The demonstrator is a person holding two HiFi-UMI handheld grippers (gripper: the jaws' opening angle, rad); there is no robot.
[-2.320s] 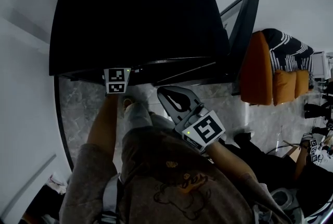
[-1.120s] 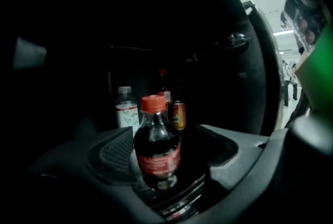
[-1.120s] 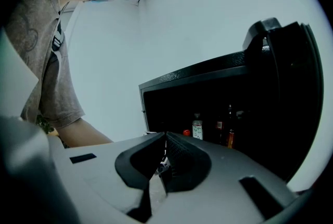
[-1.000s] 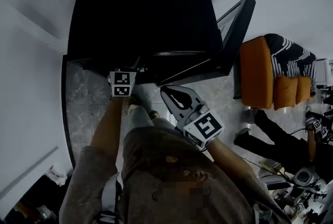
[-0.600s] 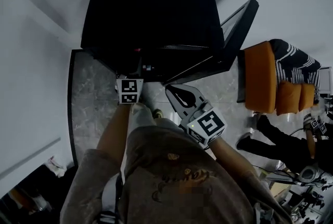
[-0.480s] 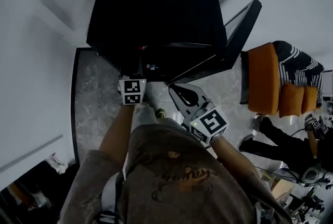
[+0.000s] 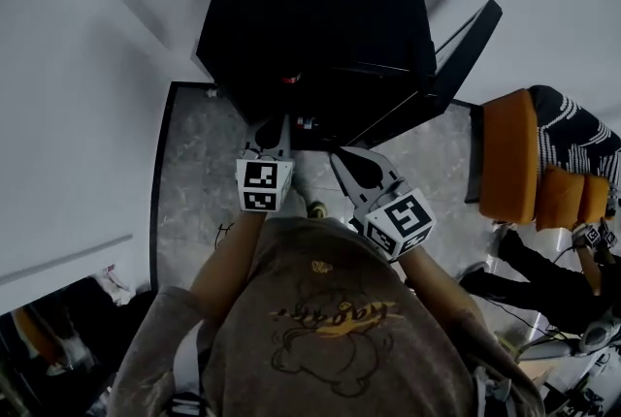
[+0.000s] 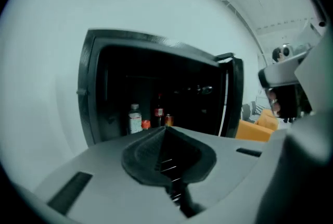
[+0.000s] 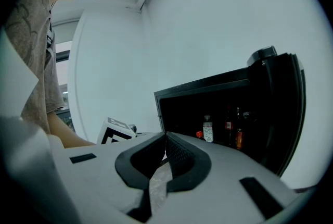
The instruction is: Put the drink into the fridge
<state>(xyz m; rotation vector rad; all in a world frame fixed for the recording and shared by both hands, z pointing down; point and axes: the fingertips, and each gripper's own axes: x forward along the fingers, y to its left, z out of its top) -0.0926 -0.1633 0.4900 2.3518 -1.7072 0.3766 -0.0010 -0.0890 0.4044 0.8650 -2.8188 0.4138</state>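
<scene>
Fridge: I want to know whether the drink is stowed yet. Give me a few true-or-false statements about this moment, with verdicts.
1. The fridge has its door open. True.
2. The left gripper holds a bottle. False: its jaws have just closed, with nothing between them.
3. Drinks stand inside the fridge. True.
4. The right gripper has its jaws wide apart. False: they are together and empty.
5. The fridge is white. False: it is black.
</scene>
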